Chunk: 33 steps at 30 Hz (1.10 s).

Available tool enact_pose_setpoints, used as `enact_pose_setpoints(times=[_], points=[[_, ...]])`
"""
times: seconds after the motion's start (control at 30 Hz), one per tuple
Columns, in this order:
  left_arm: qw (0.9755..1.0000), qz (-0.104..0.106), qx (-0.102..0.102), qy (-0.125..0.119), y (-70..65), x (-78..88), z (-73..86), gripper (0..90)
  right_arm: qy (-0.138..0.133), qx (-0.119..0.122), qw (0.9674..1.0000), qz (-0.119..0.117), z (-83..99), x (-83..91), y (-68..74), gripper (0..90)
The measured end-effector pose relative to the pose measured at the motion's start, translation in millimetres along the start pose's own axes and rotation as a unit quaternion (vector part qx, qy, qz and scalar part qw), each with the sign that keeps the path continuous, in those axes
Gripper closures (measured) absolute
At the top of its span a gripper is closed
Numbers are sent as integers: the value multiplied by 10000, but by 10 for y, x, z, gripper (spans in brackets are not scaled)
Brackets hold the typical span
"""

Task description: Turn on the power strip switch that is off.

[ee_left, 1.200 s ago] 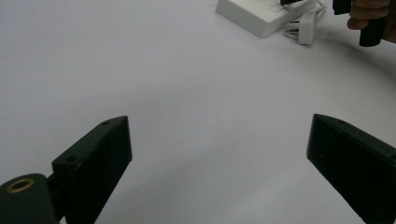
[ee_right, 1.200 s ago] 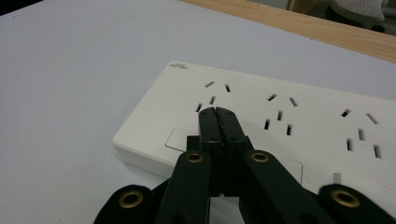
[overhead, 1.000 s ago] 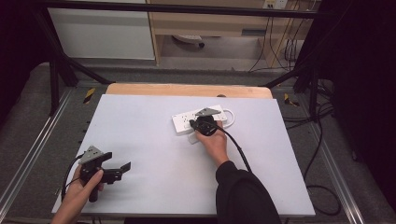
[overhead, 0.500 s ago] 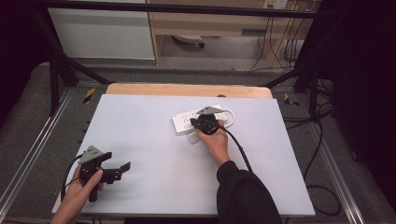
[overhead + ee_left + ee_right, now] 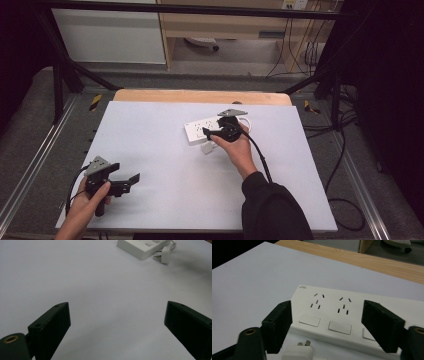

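The power strip (image 5: 207, 129) is a flat, rectangular block of smooth white plastic. It lies on the white tabletop (image 5: 165, 150), right of centre and toward the far edge, set at a slight angle to that edge. In the right gripper view its top face (image 5: 352, 312) carries groups of narrow slots, each above a square rocker switch. No plug is seated in the sockets that show.

The white plug (image 5: 207, 148) is a small, rounded plastic body with flat metal pins. It lies loose on the tabletop just beside the near long side of the power strip. In the right gripper view it (image 5: 298, 353) sits low between the jaws, pins pointing toward the strip, and no pad touches it.

The right gripper (image 5: 216, 134) is held just above the plug and the strip. Its matte black jaws have just been opening and now stand wide apart, gripping nothing.

The left gripper (image 5: 131, 180) is near the front left corner of the tabletop, well apart from the strip. Its ribbed black jaws are spread wide over bare surface.

A strip of light wood (image 5: 200, 96) borders the far edge.
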<state>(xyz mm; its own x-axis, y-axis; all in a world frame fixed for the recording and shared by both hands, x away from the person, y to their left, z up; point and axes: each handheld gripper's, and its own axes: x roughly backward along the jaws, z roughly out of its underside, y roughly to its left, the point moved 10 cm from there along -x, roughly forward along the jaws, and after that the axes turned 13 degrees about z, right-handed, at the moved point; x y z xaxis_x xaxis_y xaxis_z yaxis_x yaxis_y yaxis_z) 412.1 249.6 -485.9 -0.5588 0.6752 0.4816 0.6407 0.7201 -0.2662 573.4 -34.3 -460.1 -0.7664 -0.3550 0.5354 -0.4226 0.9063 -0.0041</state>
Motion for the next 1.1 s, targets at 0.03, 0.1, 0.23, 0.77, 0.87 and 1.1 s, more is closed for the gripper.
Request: enact_pose_setpoints(times=[0.03, 0.1, 0.23, 0.77, 0.87, 1.1], points=[[10000, -5, -7, 5, 0, 0, 2, 68, -6, -9, 10000, 13, -15, 23, -16, 209], [10000, -5, -11, 14, 0, 1, 3, 68, -1, 2, 10000, 73, -39, 68, -55, 145], [10000, -10, -11, 23, -2, -6, 2, 68, -29, -14, 9999, 150, -87, 175, -131, 56], [10000, 14, -50, 27, -13, -15, 7, 68, -351, -92, 9988, 328, -293, 658, -389, 69], [10000, 10, -51, 22, -10, -13, 7, 68, -423, -122, 9984, 342, -309, 758, -445, 70], [10000, -4, -52, 20, 1, -9, 12, 67, -575, -279, 9972, 382, -303, 987, -609, 70]])
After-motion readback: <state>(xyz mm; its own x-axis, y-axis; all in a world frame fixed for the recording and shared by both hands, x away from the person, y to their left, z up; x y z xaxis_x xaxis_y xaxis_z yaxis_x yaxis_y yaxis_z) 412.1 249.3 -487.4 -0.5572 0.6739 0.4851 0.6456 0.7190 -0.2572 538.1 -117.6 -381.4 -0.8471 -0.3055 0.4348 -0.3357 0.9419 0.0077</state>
